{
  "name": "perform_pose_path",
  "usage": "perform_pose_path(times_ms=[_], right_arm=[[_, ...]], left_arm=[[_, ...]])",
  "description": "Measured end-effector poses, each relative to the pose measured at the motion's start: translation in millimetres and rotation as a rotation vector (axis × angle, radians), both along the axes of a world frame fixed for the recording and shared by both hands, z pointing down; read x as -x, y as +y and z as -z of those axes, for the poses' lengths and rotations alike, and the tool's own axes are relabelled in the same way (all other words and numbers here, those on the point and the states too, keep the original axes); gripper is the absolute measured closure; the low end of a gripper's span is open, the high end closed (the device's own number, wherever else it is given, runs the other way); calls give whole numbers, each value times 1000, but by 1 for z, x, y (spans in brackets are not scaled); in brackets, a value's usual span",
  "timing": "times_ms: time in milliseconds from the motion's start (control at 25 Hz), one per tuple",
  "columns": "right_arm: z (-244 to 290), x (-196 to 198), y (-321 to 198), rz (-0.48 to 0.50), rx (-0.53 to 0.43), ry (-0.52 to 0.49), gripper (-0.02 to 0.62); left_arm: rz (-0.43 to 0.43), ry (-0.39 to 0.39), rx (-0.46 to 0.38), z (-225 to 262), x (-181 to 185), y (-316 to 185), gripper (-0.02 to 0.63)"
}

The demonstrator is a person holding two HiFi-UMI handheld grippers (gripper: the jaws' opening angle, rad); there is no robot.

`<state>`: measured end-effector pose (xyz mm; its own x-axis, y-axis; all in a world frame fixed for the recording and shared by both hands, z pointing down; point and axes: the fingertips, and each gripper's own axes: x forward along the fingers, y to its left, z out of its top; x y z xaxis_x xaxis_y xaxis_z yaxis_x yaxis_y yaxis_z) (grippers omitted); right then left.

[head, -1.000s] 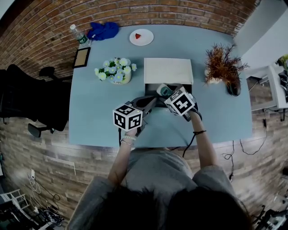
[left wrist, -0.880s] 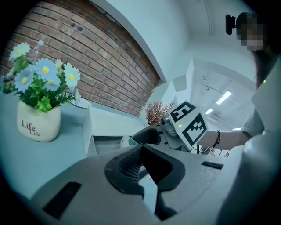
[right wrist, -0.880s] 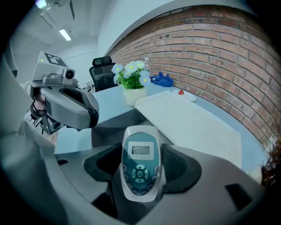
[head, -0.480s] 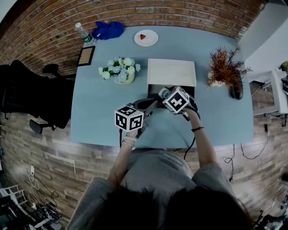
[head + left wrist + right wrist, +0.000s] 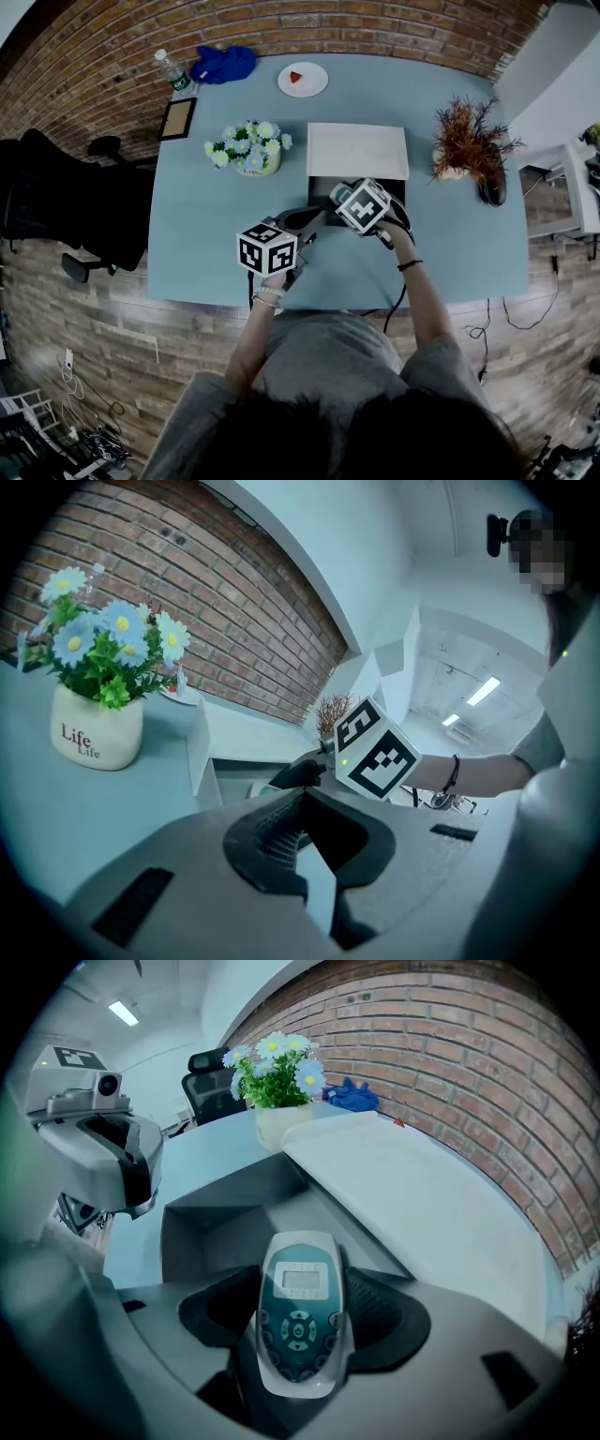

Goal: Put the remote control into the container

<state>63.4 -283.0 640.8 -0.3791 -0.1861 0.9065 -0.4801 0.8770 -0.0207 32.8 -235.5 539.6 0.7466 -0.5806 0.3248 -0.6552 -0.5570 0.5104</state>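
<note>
- The right gripper [image 5: 300,1372] is clamping the remote [image 5: 300,1288] between its jaws, which are pressing on the two long sides, with the screen and buttons facing up.
- The remote's front end is pointing out over the container [image 5: 202,1237]. In the right gripper view, its dark open interior is lying directly ahead of and below the jaws.
- In the head view, this gripper is hanging over the container's opening, with the white lid [image 5: 356,150] lying open on the far side.
- I am judging the remote to be above the container and not resting in it; it is touching nothing but the jaws.
- The left gripper [image 5: 314,855] is holding nothing. Its jaws are standing slightly apart, and only the table is showing through the gap.
- It is waiting just beside the container's near left corner, aimed toward the right gripper, and it is not touching the container.
- The table [image 5: 206,234] is also carrying a flower pot [image 5: 246,150] to the left of the lid, clear of the work.
- Progress: pickup and carry are looking complete. What is remaining is to lower the remote, part the right jaws and lift clear.
- Risk, as I am assessing it: letting go from this height may be dropping the remote hard against the container wall.
</note>
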Motion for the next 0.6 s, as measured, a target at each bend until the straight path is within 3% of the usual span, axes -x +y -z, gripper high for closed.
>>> perform_pose_path(times_ms=[120, 600], right_arm=[[3, 0, -10, 12, -46, 1, 308], [2, -2, -7, -24, -27, -3, 307]], left_arm=[[-4, 2, 0, 0, -1, 1, 603], [-25, 8, -1, 1, -3, 4, 603]])
